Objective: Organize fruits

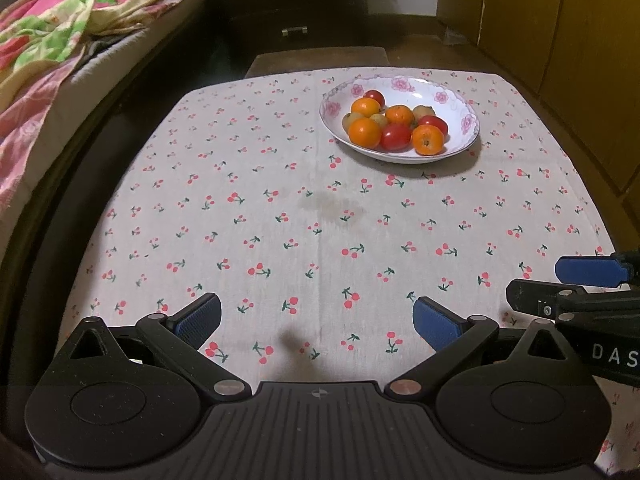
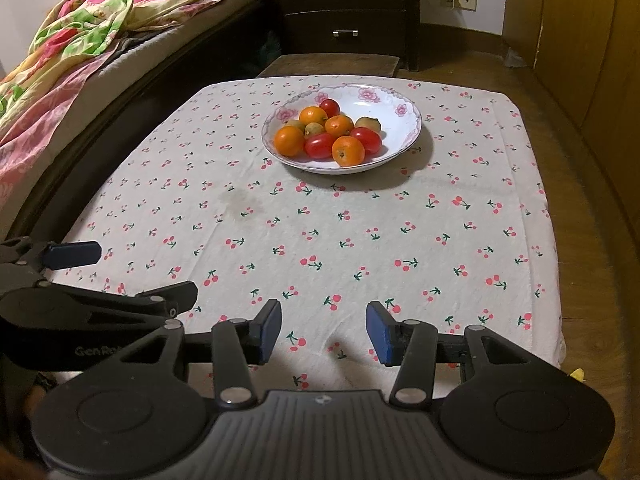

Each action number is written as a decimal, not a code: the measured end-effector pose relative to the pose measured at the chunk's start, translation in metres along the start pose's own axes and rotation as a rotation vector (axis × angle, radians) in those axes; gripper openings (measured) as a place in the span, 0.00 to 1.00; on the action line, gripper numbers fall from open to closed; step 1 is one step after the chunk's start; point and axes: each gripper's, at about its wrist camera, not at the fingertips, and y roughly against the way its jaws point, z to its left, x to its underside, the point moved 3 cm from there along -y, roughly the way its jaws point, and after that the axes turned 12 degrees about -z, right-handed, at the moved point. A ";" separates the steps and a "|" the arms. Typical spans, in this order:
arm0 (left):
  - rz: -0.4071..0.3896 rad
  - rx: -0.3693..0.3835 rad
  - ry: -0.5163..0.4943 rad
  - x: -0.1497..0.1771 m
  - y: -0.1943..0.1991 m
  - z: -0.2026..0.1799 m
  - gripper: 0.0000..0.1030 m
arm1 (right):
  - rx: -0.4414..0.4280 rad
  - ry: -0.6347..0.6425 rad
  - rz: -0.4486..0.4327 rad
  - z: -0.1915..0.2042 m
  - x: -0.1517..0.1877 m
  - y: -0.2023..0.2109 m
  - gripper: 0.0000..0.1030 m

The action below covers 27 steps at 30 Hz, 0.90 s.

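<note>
A white floral bowl (image 1: 460,108) stands at the far side of the table and also shows in the right wrist view (image 2: 400,112). It holds several oranges (image 1: 364,132), red tomatoes (image 1: 395,137) and small yellow-green fruits (image 1: 423,111). My left gripper (image 1: 317,318) is open and empty, low over the near edge of the table. My right gripper (image 2: 323,330) is open and empty beside it, also near the front edge. Each gripper shows at the side of the other's view, the right one (image 1: 576,284) and the left one (image 2: 120,276).
The table wears a cherry-print cloth (image 1: 280,220) with a faint stain (image 1: 332,204) at its middle. A bed with a bright quilt (image 1: 48,40) runs along the left. A dark drawer chest (image 2: 344,12) and a low wooden stool (image 2: 332,65) stand behind the table. Wooden cabinets (image 1: 560,20) line the right.
</note>
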 end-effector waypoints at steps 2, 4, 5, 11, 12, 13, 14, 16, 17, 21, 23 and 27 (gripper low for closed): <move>0.007 0.002 -0.002 0.001 -0.001 0.000 1.00 | -0.002 0.000 0.000 0.000 0.001 0.001 0.46; 0.011 0.004 0.001 0.002 -0.001 0.000 1.00 | -0.002 -0.001 0.001 0.000 0.000 0.001 0.46; 0.013 0.004 0.004 0.002 0.000 0.000 1.00 | -0.001 0.000 0.000 0.001 0.001 0.001 0.46; 0.039 0.018 0.039 0.004 -0.001 0.004 1.00 | -0.007 -0.004 -0.001 0.001 0.000 0.002 0.46; 0.043 0.020 0.044 0.004 -0.001 0.004 1.00 | -0.008 -0.004 0.000 0.001 0.000 0.002 0.46; 0.047 0.021 0.048 0.005 -0.002 0.004 1.00 | -0.008 -0.003 0.001 0.001 0.000 0.001 0.46; 0.049 0.020 0.050 0.005 -0.002 0.004 1.00 | -0.008 -0.002 0.002 0.001 0.000 0.001 0.46; 0.052 0.018 0.052 0.006 -0.002 0.005 1.00 | -0.009 -0.001 0.005 0.002 0.001 0.000 0.46; 0.053 0.017 0.052 0.007 -0.002 0.005 1.00 | -0.009 -0.001 0.007 0.002 0.001 0.000 0.46; 0.053 0.014 0.049 0.008 -0.002 0.005 1.00 | -0.008 0.001 0.012 0.003 0.002 -0.001 0.46; 0.052 0.011 0.048 0.009 -0.002 0.005 1.00 | -0.004 0.001 0.016 0.003 0.003 -0.001 0.46; 0.052 0.002 0.047 0.009 -0.002 0.005 1.00 | -0.001 0.002 0.026 0.003 0.005 -0.003 0.47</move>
